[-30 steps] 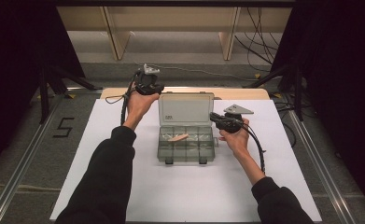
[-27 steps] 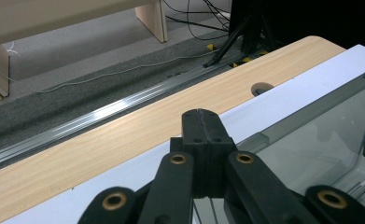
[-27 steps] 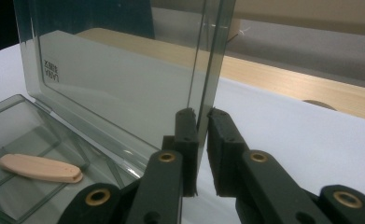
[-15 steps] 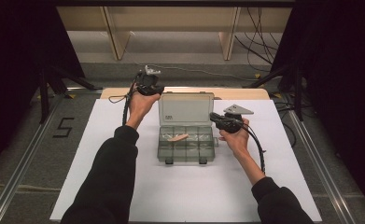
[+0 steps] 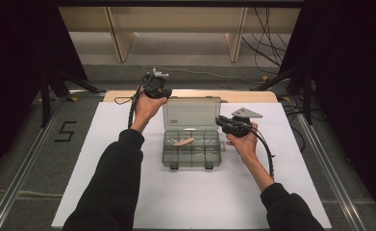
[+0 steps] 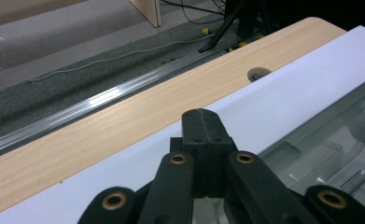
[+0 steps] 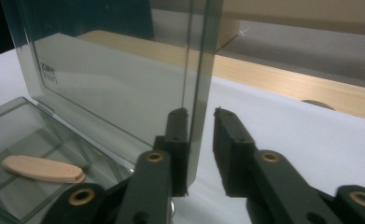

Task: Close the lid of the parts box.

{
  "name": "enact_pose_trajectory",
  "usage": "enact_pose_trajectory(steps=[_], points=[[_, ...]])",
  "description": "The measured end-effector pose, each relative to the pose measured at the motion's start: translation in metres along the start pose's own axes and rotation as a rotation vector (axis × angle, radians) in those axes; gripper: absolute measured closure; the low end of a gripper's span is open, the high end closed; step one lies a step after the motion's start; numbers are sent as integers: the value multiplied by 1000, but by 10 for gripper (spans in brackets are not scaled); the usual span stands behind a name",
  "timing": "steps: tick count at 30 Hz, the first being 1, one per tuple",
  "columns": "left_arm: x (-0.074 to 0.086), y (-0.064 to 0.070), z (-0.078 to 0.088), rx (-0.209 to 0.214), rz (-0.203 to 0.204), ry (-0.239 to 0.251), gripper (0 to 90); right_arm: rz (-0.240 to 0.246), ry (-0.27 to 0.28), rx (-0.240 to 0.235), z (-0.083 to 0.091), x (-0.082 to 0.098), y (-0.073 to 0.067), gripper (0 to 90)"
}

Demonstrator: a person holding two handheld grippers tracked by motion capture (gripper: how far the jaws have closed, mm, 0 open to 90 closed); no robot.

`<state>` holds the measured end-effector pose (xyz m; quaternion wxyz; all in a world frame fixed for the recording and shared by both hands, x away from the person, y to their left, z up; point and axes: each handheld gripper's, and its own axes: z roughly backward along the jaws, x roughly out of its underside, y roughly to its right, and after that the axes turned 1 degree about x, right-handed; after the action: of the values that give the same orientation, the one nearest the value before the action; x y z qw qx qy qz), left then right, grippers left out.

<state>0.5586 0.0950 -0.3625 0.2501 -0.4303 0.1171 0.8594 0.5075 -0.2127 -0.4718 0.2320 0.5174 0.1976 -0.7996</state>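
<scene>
A clear grey compartment box [image 5: 192,149] lies near the middle of the white sheet [image 5: 128,202] that covers most of the table [image 5: 128,95], whose bare wood shows as a strip along the far edge. Wide white room lies open in front of the box and on both sides of it. Its lid [image 5: 191,113] stands upright at the far side, and a small printed mark [image 7: 49,73] near the lid's corner is too blurred to read. On the floor to the left of the table, a black "5" [image 5: 65,131] is marked. A pale wooden oval piece [image 5: 182,142] lies in one compartment of the box's far row.

The right gripper [image 7: 201,116] is at the lid's right edge; its jaws have just been opening, and the lid's edge stands between them, against the left jaw with a gap to the other. The left gripper [image 6: 202,116] is held above the table's far edge, left of the lid, jaws closed together on nothing.
</scene>
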Motion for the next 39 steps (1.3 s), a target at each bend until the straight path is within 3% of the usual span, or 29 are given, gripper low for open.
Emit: enact_pose_trajectory(steps=[1, 3, 7, 11, 14, 16, 17, 21, 24, 25, 32, 35, 39], points=[[0, 0, 1, 5, 1, 0, 898, -12, -15, -2, 3, -1, 0, 691], [1, 0, 3, 20, 1, -9, 898, -28, 16, 3, 5, -2, 0, 594], [1, 1, 8, 21, 0, -9, 898, -84, 24, -25, 16, -6, -4, 468], [2, 3, 13, 40, -7, -16, 897, -50, 21, -12, 27, -9, -8, 389], [4, 6, 18, 50, 9, -24, 898, -41, 11, -9, 36, -13, -10, 346], [6, 6, 20, 60, 2, -11, 898, -20, 28, -6, 41, -16, -10, 323], [6, 7, 21, 61, -2, -8, 898, -18, 4, -5, 46, -18, -12, 310], [9, 9, 29, 73, -38, -37, 898, 13, 34, -12, 55, -22, -16, 280], [11, 12, 32, 83, -51, -43, 898, 18, 10, -17, 64, -26, -22, 261], [13, 12, 33, 89, -55, -44, 898, 30, 35, -22, 64, -27, -23, 253], [22, 16, 37, 112, -65, -47, 897, 77, 26, -29, 79, -33, -33, 238], [25, 20, 40, 118, -74, -46, 897, 78, 44, -22, 84, -33, -36, 240], [27, 23, 45, 127, -86, -45, 898, 71, 22, -40, 90, -31, -37, 243]])
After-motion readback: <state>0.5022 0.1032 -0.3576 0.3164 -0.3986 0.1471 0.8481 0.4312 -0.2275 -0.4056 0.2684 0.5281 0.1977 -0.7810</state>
